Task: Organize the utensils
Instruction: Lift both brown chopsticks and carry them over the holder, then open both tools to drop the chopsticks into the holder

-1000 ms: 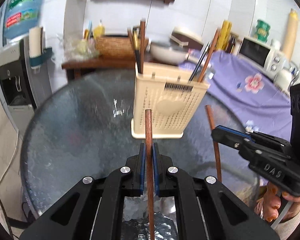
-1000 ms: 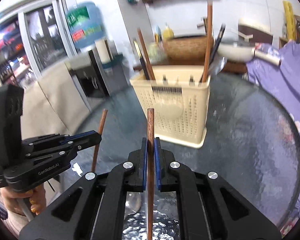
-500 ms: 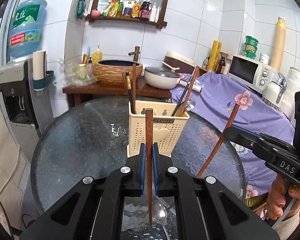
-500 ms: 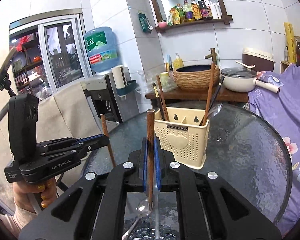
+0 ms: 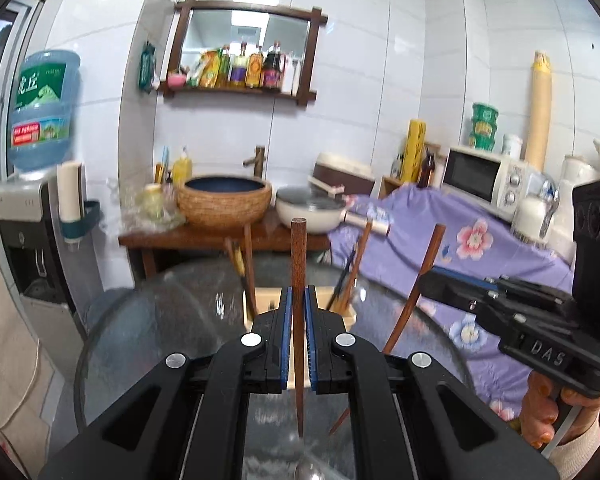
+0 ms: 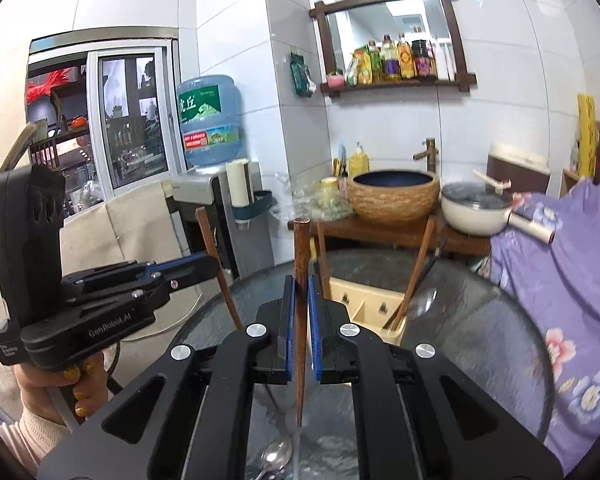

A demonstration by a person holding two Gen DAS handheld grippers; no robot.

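Now the left gripper clamps one dark wooden chopstick upright, the right gripper another. Both have lifted away from the cream perforated plastic holder on the glass table; insertion remains.

bright even light | motion blur | fisheye-curved edges, dark corners

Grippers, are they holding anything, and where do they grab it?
Yes. The left gripper pinches one brown chopstick around its middle, and the right gripper pinches another chopstick the same way, thick ends up.
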